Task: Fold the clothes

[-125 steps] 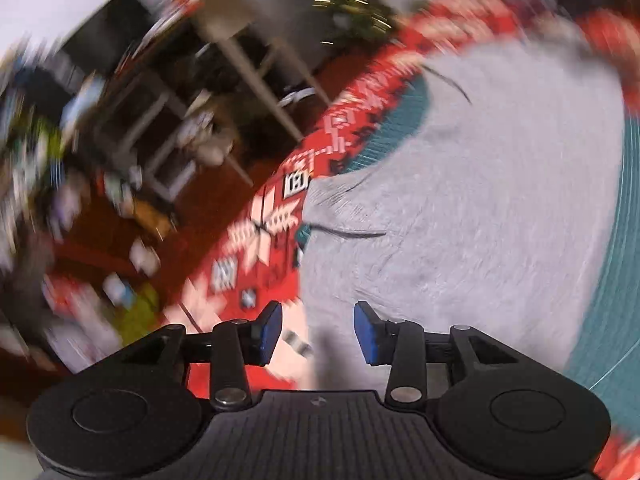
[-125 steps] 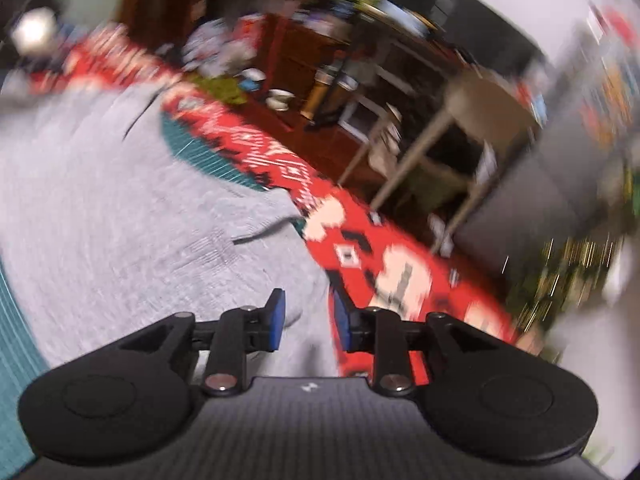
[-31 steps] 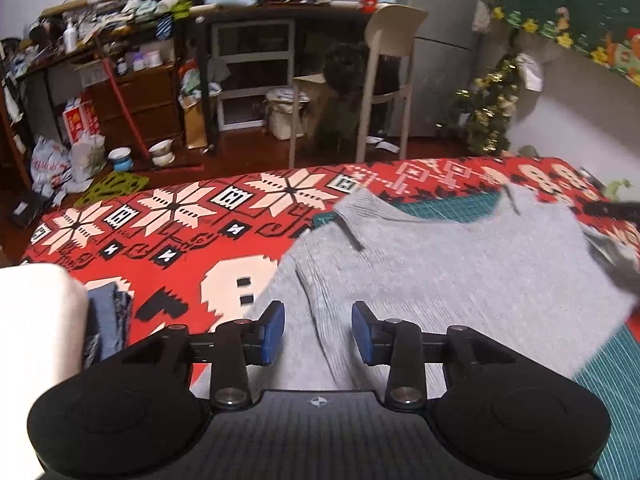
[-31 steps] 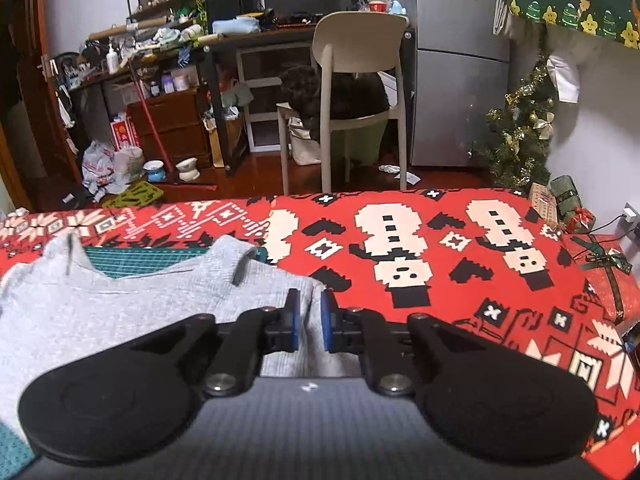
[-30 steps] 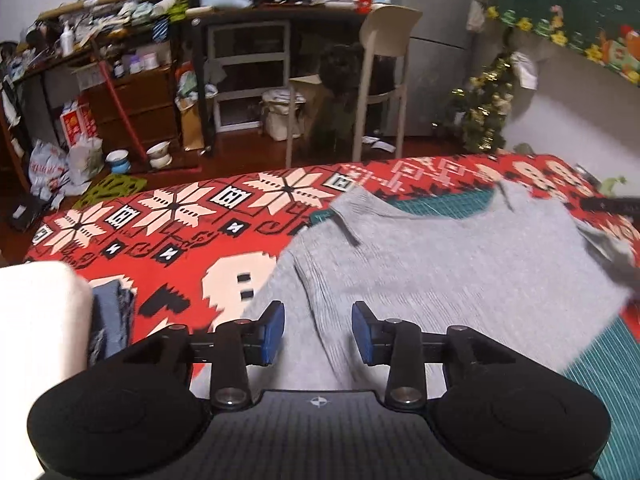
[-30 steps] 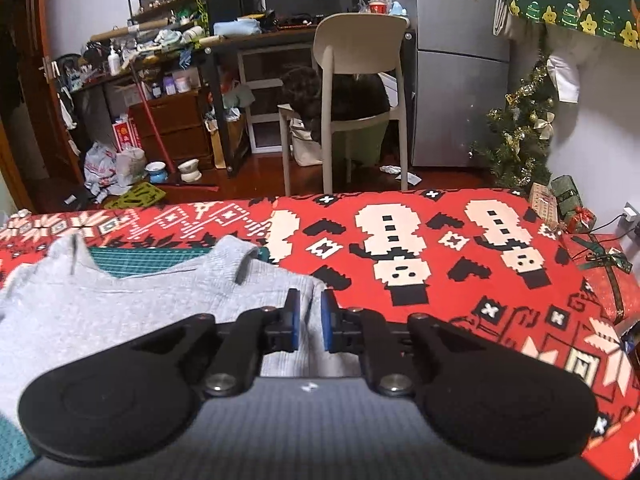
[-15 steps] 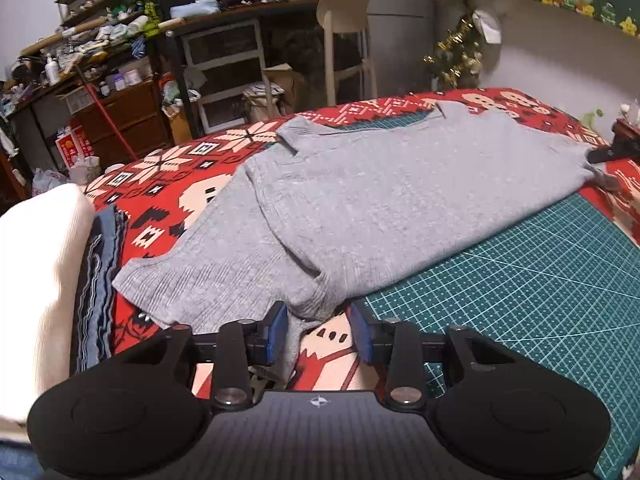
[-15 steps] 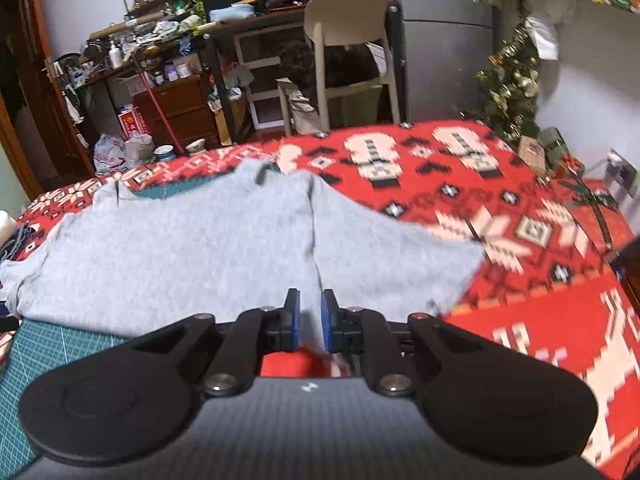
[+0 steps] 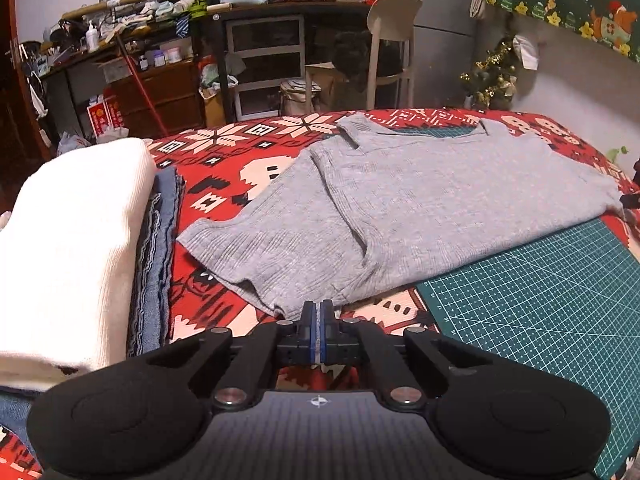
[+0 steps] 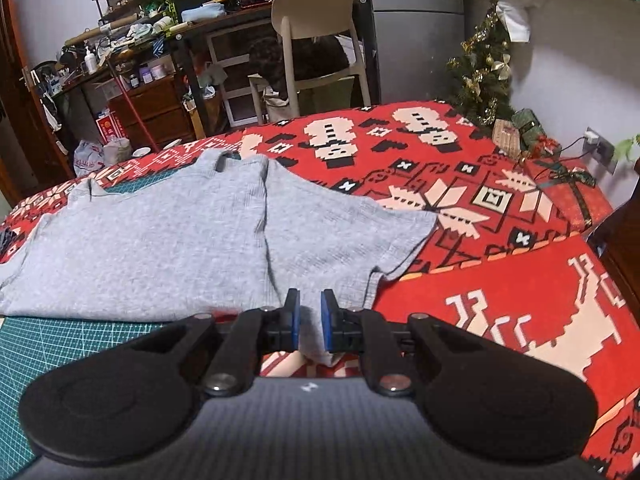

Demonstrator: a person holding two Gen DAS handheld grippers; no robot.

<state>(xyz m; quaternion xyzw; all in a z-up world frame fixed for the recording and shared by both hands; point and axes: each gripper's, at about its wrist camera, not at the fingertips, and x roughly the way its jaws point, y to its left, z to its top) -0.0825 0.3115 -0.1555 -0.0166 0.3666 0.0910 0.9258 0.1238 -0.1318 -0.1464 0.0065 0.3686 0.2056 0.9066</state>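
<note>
A grey short-sleeved shirt (image 9: 400, 208) lies spread flat across the red patterned cloth (image 9: 240, 168), with its lower edge on a green cutting mat (image 9: 540, 320). My left gripper (image 9: 317, 328) is shut on the shirt's near corner below the left sleeve; a thin strip of grey fabric shows between the blue pads. In the right wrist view the same shirt (image 10: 160, 248) reaches down between the pads of my right gripper (image 10: 309, 320). That gripper is shut on a bunch of fabric at the other near corner, below the right sleeve.
A pile of folded clothes sits at the left, with a white knit (image 9: 68, 240) on top of blue denim (image 9: 156, 260). Beyond the table stand a chair (image 10: 316, 20), cluttered desks and a small Christmas tree (image 10: 480, 60). Wrapped gifts (image 10: 560, 184) lie at the table's right end.
Both grippers have drawn back toward the near side and the shirt came along, now spread flat. The left jaws, open half a second ago, have closed on the shirt's corner.
</note>
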